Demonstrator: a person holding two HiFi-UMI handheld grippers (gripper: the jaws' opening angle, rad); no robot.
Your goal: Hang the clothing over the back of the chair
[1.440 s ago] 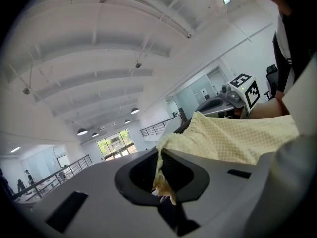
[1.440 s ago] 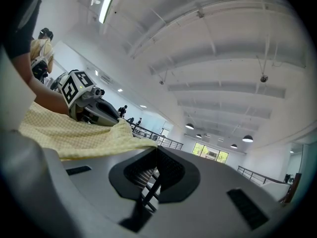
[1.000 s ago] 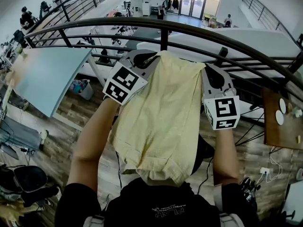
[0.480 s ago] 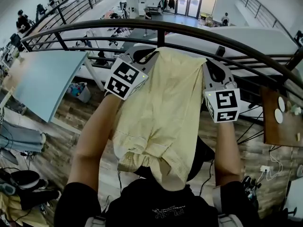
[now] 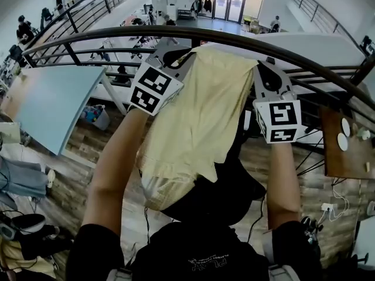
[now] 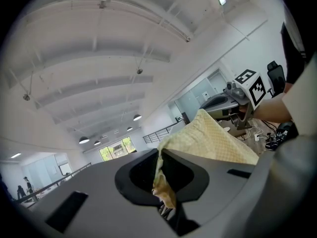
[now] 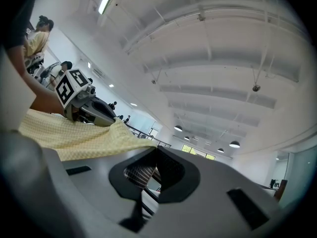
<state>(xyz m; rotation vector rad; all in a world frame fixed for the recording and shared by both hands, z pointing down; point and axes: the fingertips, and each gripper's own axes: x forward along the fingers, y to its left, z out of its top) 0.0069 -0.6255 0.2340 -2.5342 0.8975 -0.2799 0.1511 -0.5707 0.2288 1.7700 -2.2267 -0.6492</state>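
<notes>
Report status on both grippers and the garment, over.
Left gripper and right gripper both shut on yellow garment, top edge. Garment hangs spread between them, not yet draped. Railing beyond, no contact seen.

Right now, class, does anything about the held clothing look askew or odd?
Yes: the yellow garment, pinched by the left gripper and right gripper, hangs lopsided, its crumpled lower edge dropping further on the left.

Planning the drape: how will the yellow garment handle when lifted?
Probably floppy: the yellow garment droops and folds below the left tool and right tool. Likely light, since thin edge pinches hold it. May swing, its lower end hanging free.
</notes>
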